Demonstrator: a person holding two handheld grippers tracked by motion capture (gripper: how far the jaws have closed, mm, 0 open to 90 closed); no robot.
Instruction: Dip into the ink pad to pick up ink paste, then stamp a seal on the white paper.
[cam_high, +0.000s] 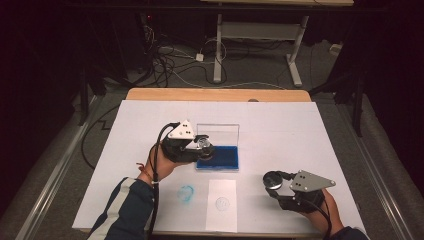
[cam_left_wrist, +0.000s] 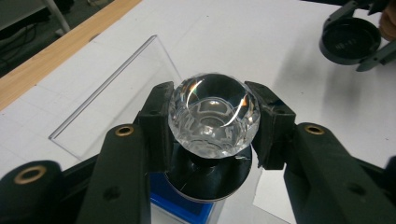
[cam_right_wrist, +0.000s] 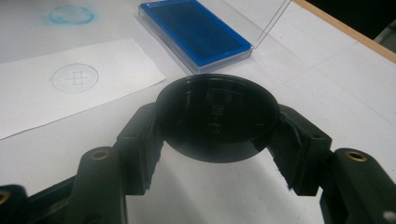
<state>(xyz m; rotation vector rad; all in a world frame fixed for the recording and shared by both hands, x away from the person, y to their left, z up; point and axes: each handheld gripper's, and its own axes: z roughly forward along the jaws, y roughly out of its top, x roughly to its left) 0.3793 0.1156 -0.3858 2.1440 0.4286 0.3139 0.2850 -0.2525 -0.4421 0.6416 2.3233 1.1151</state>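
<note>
A stamp with a clear faceted knob (cam_left_wrist: 212, 112) and a round black base sits between the jaws of my left gripper (cam_left_wrist: 211, 128), which is shut on the knob. The stamp (cam_high: 205, 146) is over the left part of the blue ink pad (cam_high: 222, 158); I cannot tell whether it touches the pad. At the table's front right, my right gripper (cam_right_wrist: 215, 140) is shut on a round black cap (cam_right_wrist: 217, 112), held just above the table (cam_high: 273, 179). The ink pad's clear lid (cam_left_wrist: 116, 105) stands open behind it.
A white paper slip (cam_high: 221, 210) with a faint round blue print (cam_right_wrist: 74, 78) lies near the front edge. A blue ink smudge (cam_high: 186, 193) marks the white table sheet (cam_high: 280, 125) to its left. Desk legs and cables stand on the floor beyond the table.
</note>
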